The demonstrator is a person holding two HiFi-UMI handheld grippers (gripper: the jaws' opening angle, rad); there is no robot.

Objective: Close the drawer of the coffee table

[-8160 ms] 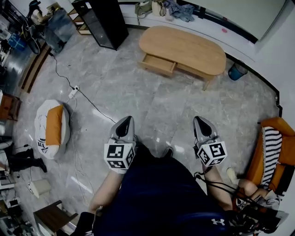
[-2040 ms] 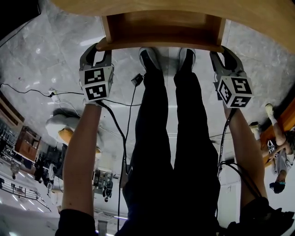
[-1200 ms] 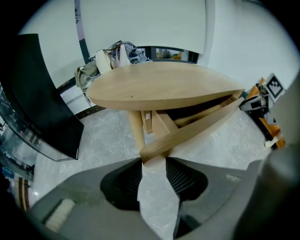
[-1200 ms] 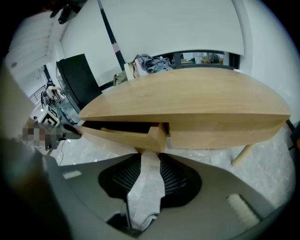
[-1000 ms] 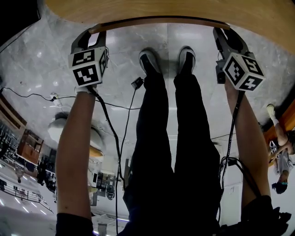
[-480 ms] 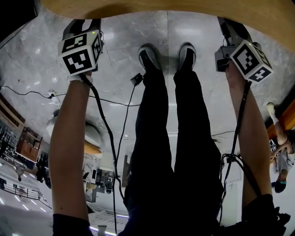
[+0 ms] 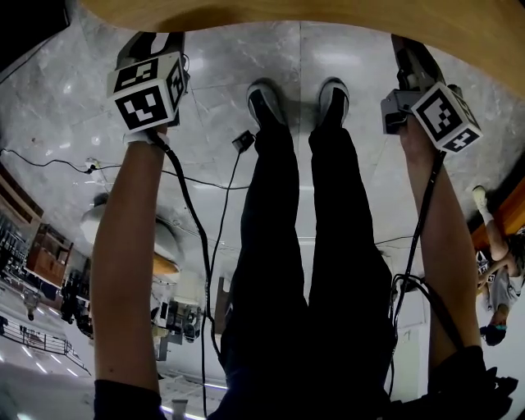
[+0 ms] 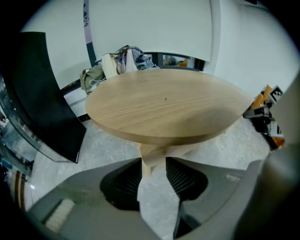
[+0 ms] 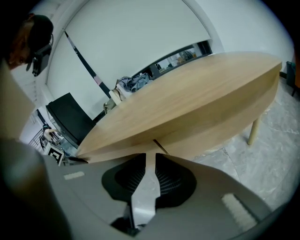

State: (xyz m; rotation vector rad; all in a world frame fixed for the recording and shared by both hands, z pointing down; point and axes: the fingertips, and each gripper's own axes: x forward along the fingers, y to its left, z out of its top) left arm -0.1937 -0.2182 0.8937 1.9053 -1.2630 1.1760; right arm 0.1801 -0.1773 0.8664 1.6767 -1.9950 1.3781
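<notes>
The oval wooden coffee table (image 7: 271, 12) fills the top edge of the head view. Its drawer front (image 9: 117, 149) lies flush in the apron, with only a thin seam (image 9: 158, 144) showing. My left gripper (image 7: 150, 41) is at the table's rim on the left; in the left gripper view the left gripper (image 8: 153, 161) is open and empty, with a table leg (image 8: 149, 159) beyond the gap. My right gripper (image 7: 408, 47) is at the rim on the right. Seen from the right gripper view, the right gripper (image 9: 150, 157) has just been closing to a narrow gap with nothing in it.
The person's legs and shoes (image 7: 297, 98) stand on the marble floor between the grippers, with cables (image 7: 197, 184) trailing left. A black cabinet (image 8: 42, 103) stands left of the table, bags and clothes (image 8: 122, 58) lie behind it, and a slim table leg (image 9: 254, 132) is at the right.
The drawer's front edge, visible below the table rim a second ago, has gone under the top. Both grippers moved up to the rim, and the right one rolled.
</notes>
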